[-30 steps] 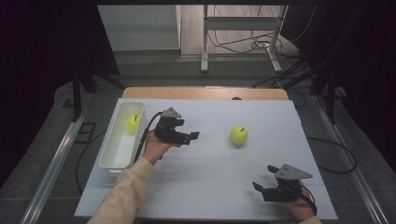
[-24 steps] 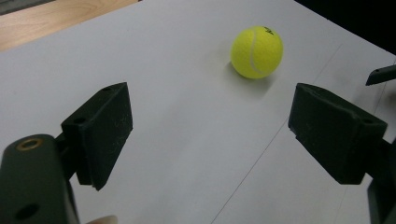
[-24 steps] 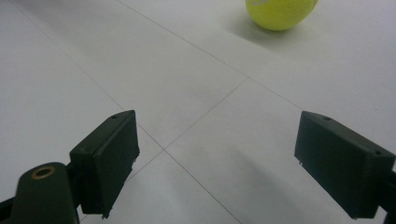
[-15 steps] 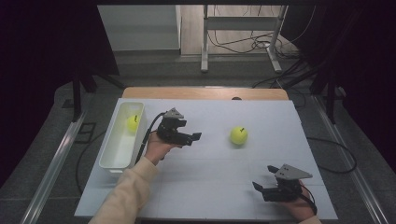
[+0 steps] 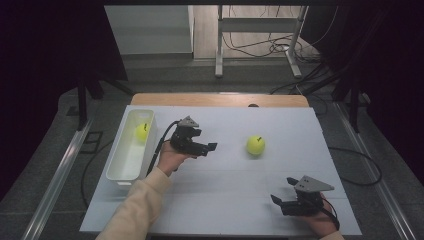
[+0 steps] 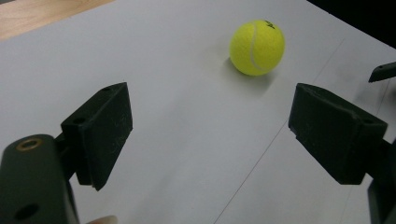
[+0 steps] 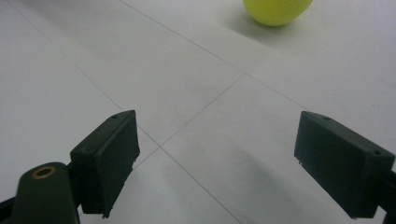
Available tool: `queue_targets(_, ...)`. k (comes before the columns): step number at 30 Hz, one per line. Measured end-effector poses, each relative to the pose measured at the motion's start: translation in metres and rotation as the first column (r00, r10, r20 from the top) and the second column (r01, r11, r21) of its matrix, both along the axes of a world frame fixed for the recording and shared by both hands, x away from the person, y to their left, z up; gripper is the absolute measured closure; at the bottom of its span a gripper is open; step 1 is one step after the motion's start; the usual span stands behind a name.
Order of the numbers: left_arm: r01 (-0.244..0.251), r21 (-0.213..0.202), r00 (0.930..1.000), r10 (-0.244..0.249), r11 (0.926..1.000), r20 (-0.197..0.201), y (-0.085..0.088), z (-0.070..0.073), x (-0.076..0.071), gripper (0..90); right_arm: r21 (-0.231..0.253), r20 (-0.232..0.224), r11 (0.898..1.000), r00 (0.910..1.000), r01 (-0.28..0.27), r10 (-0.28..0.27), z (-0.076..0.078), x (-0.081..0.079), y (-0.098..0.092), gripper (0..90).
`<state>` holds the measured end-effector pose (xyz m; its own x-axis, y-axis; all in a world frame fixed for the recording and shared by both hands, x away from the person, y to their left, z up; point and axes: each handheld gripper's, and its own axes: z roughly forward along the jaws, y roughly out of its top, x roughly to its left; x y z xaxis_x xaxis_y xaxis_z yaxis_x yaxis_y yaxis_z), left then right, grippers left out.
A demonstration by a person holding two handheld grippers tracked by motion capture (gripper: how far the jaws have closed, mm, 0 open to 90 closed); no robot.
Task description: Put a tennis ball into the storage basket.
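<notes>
A yellow tennis ball lies on the white table top, right of centre. My left gripper hovers to its left with the jaws pointing at it and open; a gap of bare table separates them. In the left gripper view the ball sits ahead of the left gripper, beyond its spread jaws, nothing between them. A second tennis ball rests in the white bin. My right gripper sits near the front right, open and empty. In its own view the right gripper has the ball at the top edge.
The white bin stands along the table's left edge, just left of my left hand. A wooden strip runs along the table's far edge. Beyond the table, metal legs and cables lie on the floor.
My left gripper has edged slightly to the right, toward the loose ball. The right gripper and both balls have stayed where they were.
</notes>
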<state>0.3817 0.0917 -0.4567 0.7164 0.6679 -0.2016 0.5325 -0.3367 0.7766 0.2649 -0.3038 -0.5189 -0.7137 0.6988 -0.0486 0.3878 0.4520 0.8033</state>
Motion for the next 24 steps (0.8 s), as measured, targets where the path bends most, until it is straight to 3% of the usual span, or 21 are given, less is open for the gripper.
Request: queue_targets(24,0.008,0.015,0.9998,-0.008,0.9999,-0.016,-0.0082,-0.0056,0.0062,14.2,-0.012,-0.005,1.0,1.0,0.001,-0.002,-0.001,0.0005,0.0,14.3)
